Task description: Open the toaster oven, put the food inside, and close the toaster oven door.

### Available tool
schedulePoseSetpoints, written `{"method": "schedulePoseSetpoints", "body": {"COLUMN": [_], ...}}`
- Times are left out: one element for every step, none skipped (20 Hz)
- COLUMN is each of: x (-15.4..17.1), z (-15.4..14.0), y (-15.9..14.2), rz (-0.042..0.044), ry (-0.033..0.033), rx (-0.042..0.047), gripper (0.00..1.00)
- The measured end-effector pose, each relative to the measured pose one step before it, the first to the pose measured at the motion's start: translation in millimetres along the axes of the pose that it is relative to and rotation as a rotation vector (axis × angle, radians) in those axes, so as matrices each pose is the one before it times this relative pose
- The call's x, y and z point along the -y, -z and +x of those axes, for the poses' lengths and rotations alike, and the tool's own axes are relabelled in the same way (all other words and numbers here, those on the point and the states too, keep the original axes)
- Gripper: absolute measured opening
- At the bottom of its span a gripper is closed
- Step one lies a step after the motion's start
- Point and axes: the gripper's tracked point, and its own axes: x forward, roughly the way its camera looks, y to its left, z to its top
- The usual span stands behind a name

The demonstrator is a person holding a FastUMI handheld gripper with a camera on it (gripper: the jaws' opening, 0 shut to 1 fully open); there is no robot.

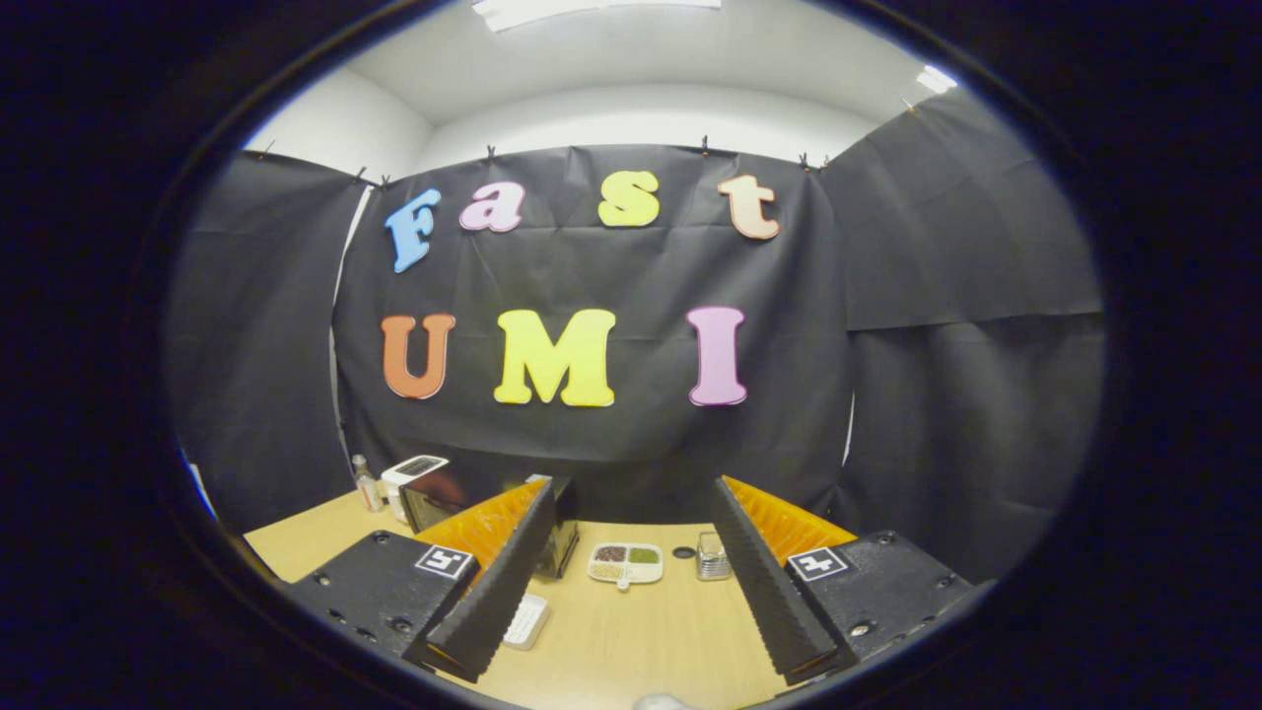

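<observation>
Your tongs (631, 582) hang spread wide, gripping nothing, above the worktop (631, 641). The toaster oven (552, 532) sits half-hidden behind a finger, so its door can't be judged; the food tray (625, 563) rests outside.

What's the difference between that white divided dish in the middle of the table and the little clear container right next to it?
The divided dish is white, flat and wide, with compartments of brownish and green food; the clear container is see-through, taller and narrower, its contents too small to tell. Both stand on the wooden table, beyond the gripper, whose fingers are spread open, holding nothing.
</observation>
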Motion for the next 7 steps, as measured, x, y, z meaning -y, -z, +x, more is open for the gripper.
{"method": "schedulePoseSetpoints", "body": {"x": [-0.17,-0.95,-0.86,-2.94,-3.01,-1.67,0.33], "z": [-0.33,-0.24,-0.15,-0.78,-1.64,-1.12,-0.97], "y": [2.61,0.26,-1.41,-1.11,-2.4,-2.02,-0.78], "rz": [-0.00054,-0.00083,0.00468,0.00823,0.00414,-0.00406,-0.00719], "ry": [0.00585,0.00614,0.00602,0.00059,-0.00065,0.00394,0.0069], "rx": [-0.0049,-0.00187,-0.00346,-0.00208,-0.00042,0.00262,-0.00026], "gripper": [1.0,1.0,1.0,1.0,1.0,1.0,1.0]}}
